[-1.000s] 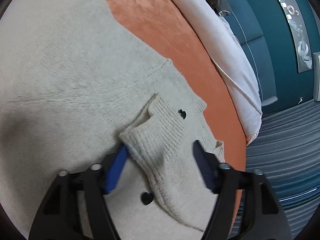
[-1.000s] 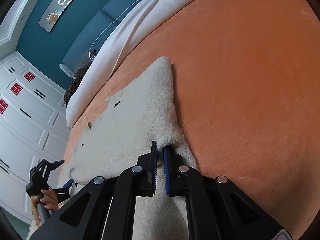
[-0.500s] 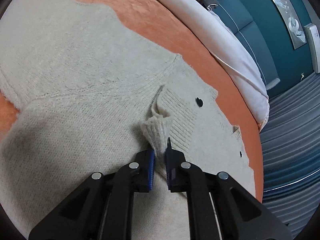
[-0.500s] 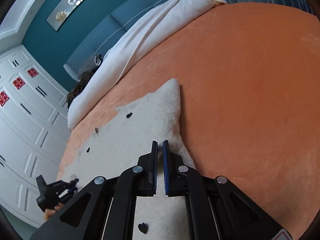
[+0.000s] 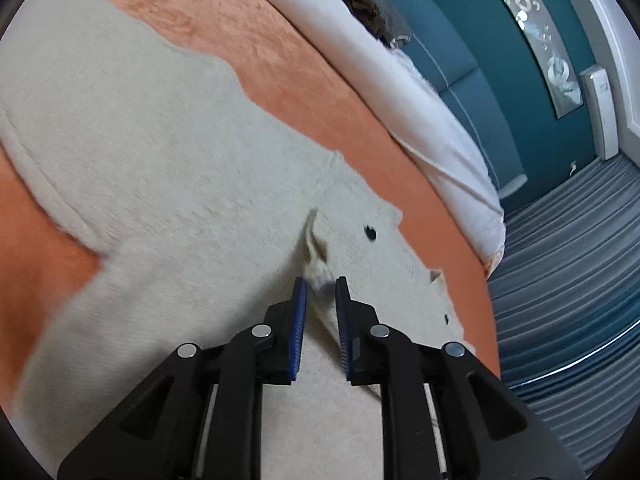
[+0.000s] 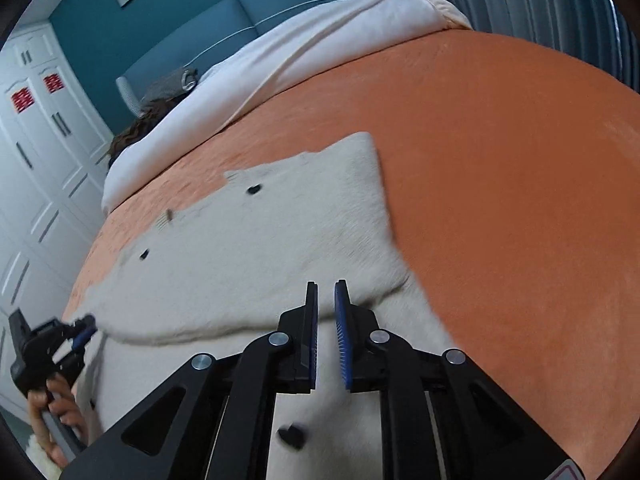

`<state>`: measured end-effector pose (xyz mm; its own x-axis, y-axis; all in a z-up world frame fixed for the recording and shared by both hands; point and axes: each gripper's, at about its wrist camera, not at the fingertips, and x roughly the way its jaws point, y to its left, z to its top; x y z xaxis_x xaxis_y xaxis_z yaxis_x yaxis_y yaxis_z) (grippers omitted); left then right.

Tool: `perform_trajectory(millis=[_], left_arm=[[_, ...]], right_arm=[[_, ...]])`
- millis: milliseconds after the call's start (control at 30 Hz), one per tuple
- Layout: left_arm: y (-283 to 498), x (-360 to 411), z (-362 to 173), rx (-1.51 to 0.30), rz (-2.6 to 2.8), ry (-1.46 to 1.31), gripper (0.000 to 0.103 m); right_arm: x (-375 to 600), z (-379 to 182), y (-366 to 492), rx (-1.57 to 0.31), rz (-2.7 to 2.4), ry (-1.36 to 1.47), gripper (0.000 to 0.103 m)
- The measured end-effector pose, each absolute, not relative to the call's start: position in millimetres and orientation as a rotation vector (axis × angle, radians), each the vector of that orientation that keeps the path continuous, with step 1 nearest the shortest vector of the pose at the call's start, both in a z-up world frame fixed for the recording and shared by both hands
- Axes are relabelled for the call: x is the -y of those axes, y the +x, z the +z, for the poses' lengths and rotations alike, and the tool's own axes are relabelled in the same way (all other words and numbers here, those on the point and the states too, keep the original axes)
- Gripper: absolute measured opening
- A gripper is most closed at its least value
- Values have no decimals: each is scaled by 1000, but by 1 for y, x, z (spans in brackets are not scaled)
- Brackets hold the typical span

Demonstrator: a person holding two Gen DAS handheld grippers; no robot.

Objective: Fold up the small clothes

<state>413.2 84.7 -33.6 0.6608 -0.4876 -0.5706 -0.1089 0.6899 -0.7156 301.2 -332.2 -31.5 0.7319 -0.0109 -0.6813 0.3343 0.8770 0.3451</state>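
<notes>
An orange bed cover carries everything, with a white duvet rolled along its far edge against a teal padded headboard. White wardrobe doors stand beyond the bed's left edge in the right wrist view, and grey pleated curtains hang past the bed's edge in the left wrist view.

A cream knitted cardigan lies flat on the cover, spread across the near part of the bed. Its long axis, in the right wrist view, runs from the near left edge towards the middle of the cover, and a folded corner points at the far edge. Small dark buttons dot the front in a line towards the left edge.

The left gripper points down at the cardigan's ribbed band. Its jaws are opening, a narrow gap between them, and a raised pinch of knit stands in that gap at the tips; whether the pads press on it cannot be told through the blur. In the right wrist view a hand holds this gripper at the bed's left edge.

The right gripper hovers over a fold in the cardigan near the middle of the cover. Its jaws are opening too, slightly parted, with nothing gripped between them.
</notes>
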Motion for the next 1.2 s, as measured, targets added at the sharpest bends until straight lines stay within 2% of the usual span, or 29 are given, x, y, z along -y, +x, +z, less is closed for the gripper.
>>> perform_trajectory(millis=[67, 100, 333, 433, 533, 600, 633, 700, 733, 800, 933, 1067, 1200], left_arm=[[405, -132, -28, -800, -140, -828, 40], [400, -163, -27, -773, -69, -853, 42], [387, -374, -32, -688, 402, -924, 42], [392, -419, -42, -675, 420, -985, 38], [407, -431, -45, -681, 408, -986, 37], [421, -427, -43, -702, 399, -946, 37], [427, -422, -42, -710, 391, -933, 34], [431, -424, -40, -726, 345, -946, 10], [436, -421, -37, -744, 346, -942, 7], [437, -414, -23, -716, 338, -923, 6], [445, -358, 41, -653, 170, -776, 6], [435, -228, 120, -600, -170, -570, 6], [412, -86, 134, -661, -470, -503, 7]], right_arm=[[304, -39, 282, -764, -134, 450, 13], [294, -44, 274, -785, -121, 435, 13], [251, -67, 257, -807, -140, 395, 16], [257, -75, 255, -800, -120, 428, 17], [260, -83, 246, -785, -97, 471, 16], [262, -84, 241, -780, -96, 476, 16], [261, -85, 242, -780, -99, 468, 16], [260, -85, 242, -776, -101, 460, 16], [260, -86, 242, -774, -99, 462, 16], [261, -87, 240, -769, -96, 467, 16], [263, -89, 238, -757, -86, 481, 16], [268, -91, 236, -740, -64, 515, 16], [272, -92, 234, -734, -55, 527, 16]])
